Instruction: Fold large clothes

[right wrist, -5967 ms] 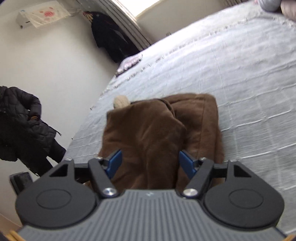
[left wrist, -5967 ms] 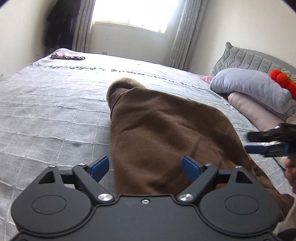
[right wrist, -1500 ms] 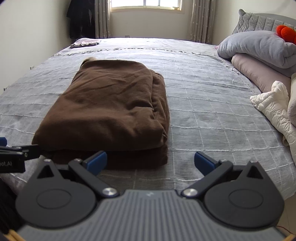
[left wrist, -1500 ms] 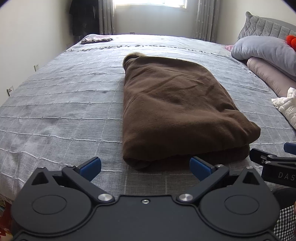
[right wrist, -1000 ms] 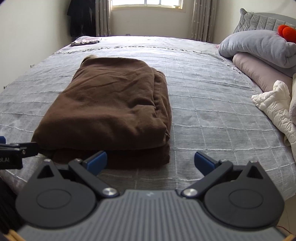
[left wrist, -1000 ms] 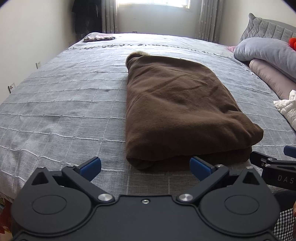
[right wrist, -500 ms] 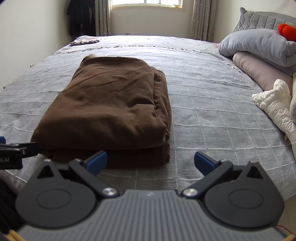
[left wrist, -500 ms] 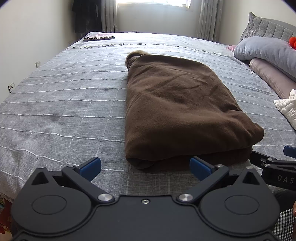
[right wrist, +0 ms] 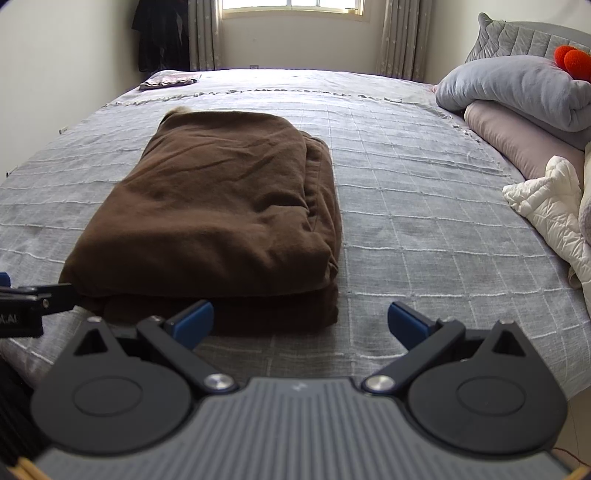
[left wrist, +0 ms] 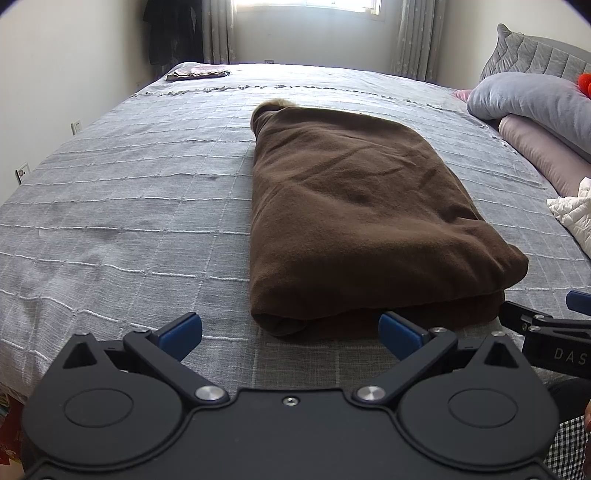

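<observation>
We find the brown garment (left wrist: 354,218) folded into a thick rectangular bundle lying lengthwise on the bed (left wrist: 122,206), its near folded edge just ahead of both grippers. The cloth looks soft and fleecy, with shallow creases across the top layer; stacked layers show along its right side in the right wrist view (right wrist: 221,206). A pale furry trim (left wrist: 271,104) shows at the far end.

The bed cover is grey woven fabric crossed by a grid of raised pale lines, lying fairly flat, with a fringed seam (left wrist: 295,88) running across near the far end. A small folded cloth (left wrist: 197,72) sits at the far left corner.

The left gripper (left wrist: 290,330) hovers near the bundle's front edge, its blue-padded fingers (left wrist: 181,330) spread wide and holding nothing. The right gripper (right wrist: 300,322) sits likewise at the bundle's near right corner, jaws wide apart and empty.

To the right we note a grey rolled duvet (right wrist: 513,92) over a pink pillow (right wrist: 517,144), a white quilted garment (right wrist: 550,206), a red plush item (right wrist: 572,59) and a grey padded headboard (left wrist: 532,55). Beyond the bed stand a bright window (right wrist: 291,7) with grey curtains (right wrist: 400,40), dark clothes (right wrist: 159,33) hanging at the left corner, and plain cream walls with a socket (left wrist: 23,172).
</observation>
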